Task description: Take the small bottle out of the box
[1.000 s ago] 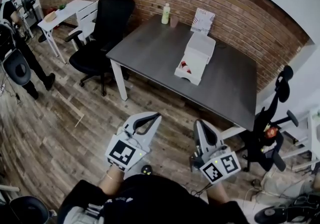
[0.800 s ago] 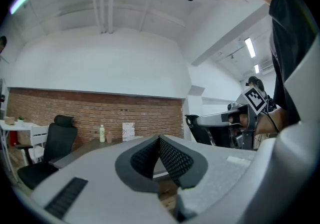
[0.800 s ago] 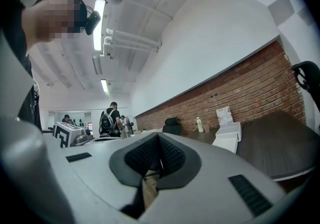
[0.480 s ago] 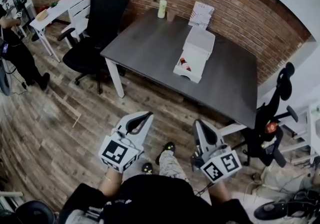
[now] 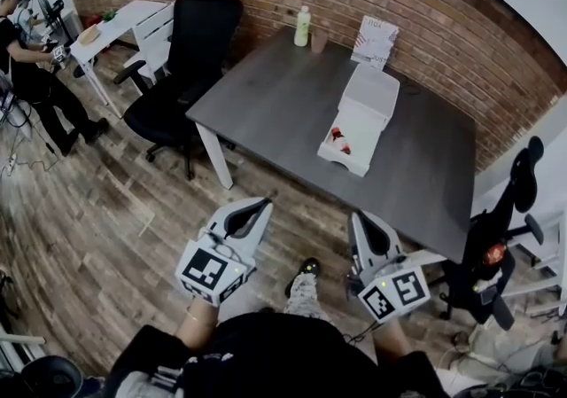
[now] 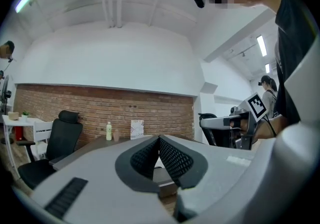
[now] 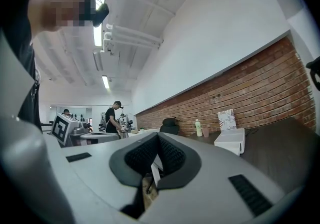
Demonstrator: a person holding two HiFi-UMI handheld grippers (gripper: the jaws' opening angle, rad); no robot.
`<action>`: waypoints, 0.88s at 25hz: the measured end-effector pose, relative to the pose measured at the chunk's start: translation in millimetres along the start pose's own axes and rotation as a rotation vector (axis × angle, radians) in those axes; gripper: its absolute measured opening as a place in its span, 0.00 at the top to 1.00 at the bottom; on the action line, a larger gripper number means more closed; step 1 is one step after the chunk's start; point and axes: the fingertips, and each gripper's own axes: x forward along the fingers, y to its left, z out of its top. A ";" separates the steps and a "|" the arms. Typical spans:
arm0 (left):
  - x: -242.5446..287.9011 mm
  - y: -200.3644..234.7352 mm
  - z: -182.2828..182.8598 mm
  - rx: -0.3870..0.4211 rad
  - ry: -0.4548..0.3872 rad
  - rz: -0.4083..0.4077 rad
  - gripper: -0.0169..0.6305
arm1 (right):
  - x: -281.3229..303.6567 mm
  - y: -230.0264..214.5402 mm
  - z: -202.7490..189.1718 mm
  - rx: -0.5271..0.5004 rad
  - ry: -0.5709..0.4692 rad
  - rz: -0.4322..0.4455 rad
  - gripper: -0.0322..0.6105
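Small bottle (image 5: 337, 134): inside white box (image 5: 370, 95), axis unreadable | left gripper (image 5: 263, 204), right gripper (image 5: 362, 218): jaws together

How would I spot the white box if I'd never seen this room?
Find the big dark grey table standing against the brick wall. The box lies near its middle. It is the only long white thing there, with something red showing inside its near end, unlike the green bottle and upright card by the wall.
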 end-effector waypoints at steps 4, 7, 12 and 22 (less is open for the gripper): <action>45.2 12.6 5.4 0.023 -0.003 -0.005 0.98 | 26.2 -39.7 2.4 0.003 0.009 0.009 0.95; 76.6 23.1 11.3 0.029 -0.019 0.006 0.98 | 45.6 -68.7 5.8 0.005 0.010 0.019 0.95; 122.1 35.0 11.4 0.005 0.024 0.027 0.98 | 75.8 -108.2 12.5 0.001 0.023 0.051 0.95; 211.2 44.1 15.8 0.016 0.043 0.036 0.98 | 110.8 -190.1 17.4 0.002 0.052 0.071 0.95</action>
